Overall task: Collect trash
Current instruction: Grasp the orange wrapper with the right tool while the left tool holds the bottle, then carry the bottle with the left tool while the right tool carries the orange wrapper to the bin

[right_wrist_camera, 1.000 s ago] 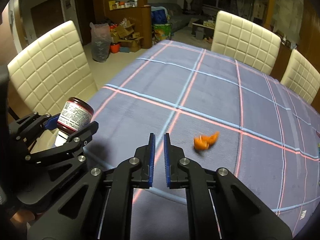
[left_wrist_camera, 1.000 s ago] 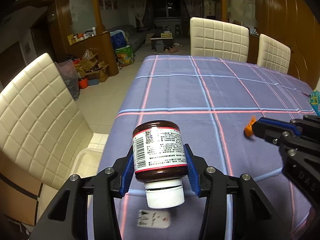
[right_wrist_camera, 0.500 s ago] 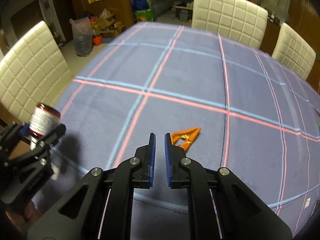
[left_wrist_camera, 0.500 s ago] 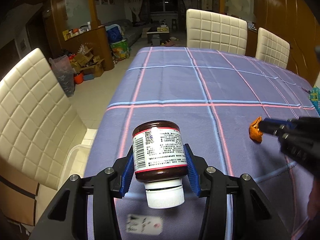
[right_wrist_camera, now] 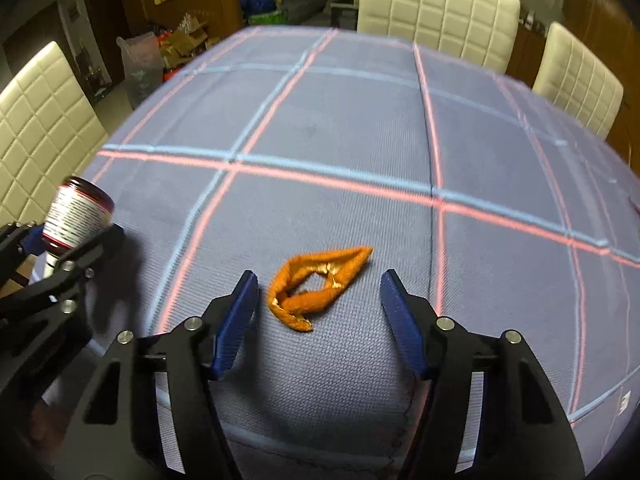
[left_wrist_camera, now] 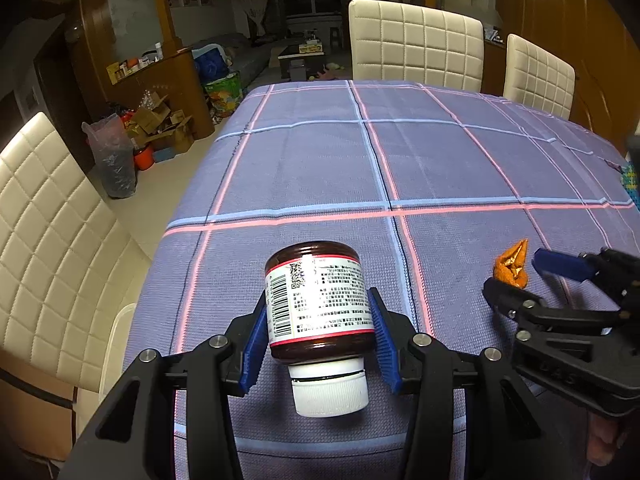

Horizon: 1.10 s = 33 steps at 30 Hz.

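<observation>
My left gripper (left_wrist_camera: 318,330) is shut on a dark brown bottle (left_wrist_camera: 316,304) with a white label and a white cap that points back toward the camera; it hangs just above the table's near left corner. The bottle also shows in the right wrist view (right_wrist_camera: 76,216). An orange peel (right_wrist_camera: 318,286) lies on the purple checked tablecloth (right_wrist_camera: 360,140). My right gripper (right_wrist_camera: 320,304) is open, its blue pads on either side of the peel, close above the cloth. In the left wrist view the peel (left_wrist_camera: 511,266) sits between the right gripper's fingers (left_wrist_camera: 560,266).
Cream quilted chairs stand at the far side (left_wrist_camera: 416,46) and the left side (left_wrist_camera: 44,232) of the table. A translucent bin rim (left_wrist_camera: 116,344) shows beside the left chair. Boxes and a plastic bag (left_wrist_camera: 112,156) clutter the floor at the left.
My right gripper has opened wide and moved forward and down, so its fingers now flank the orange peel. The left gripper keeps the bottle in the same grip.
</observation>
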Each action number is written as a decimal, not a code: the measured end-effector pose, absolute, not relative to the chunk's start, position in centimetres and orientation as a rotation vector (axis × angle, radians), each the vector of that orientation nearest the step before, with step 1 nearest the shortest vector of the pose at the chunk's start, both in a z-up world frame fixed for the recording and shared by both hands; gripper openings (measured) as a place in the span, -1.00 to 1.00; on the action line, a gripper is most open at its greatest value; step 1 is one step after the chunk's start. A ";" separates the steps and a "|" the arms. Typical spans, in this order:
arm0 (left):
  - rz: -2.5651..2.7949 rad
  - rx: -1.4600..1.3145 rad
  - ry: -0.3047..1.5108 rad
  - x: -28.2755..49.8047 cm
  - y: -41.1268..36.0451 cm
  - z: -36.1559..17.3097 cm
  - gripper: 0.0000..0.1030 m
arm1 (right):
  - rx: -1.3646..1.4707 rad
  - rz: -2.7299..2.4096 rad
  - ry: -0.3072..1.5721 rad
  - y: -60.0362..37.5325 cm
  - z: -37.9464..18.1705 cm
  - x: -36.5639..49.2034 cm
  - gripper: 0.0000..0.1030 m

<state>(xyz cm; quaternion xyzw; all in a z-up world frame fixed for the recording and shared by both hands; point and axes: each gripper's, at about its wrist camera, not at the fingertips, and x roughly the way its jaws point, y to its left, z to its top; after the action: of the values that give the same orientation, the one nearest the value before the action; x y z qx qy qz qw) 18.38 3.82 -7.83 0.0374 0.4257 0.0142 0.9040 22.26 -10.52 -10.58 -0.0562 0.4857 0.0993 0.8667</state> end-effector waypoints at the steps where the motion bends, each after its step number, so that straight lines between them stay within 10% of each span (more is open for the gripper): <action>1: 0.030 0.079 0.882 18.4 3.8 -7.9 -0.12 | -0.116 0.206 1.005 -10.6 -10.6 22.2 0.13; 3: 0.033 0.083 0.884 18.3 3.9 -8.0 -0.12 | -0.117 0.217 0.998 -10.4 -10.6 22.1 -0.34; 6: 0.035 0.082 0.878 18.0 4.0 -7.7 -0.13 | -0.119 0.238 1.008 -9.9 -10.3 22.1 -0.43; 33: 0.242 0.020 0.779 9.8 16.1 -4.3 -0.13 | -0.278 0.485 0.900 4.3 -4.9 15.4 -0.45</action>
<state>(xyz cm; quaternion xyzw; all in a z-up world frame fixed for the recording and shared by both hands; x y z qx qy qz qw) 9.83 16.15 -4.35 0.0097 0.3789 0.1176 0.9179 15.40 4.27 -4.88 -0.1325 0.4294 0.2312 0.8629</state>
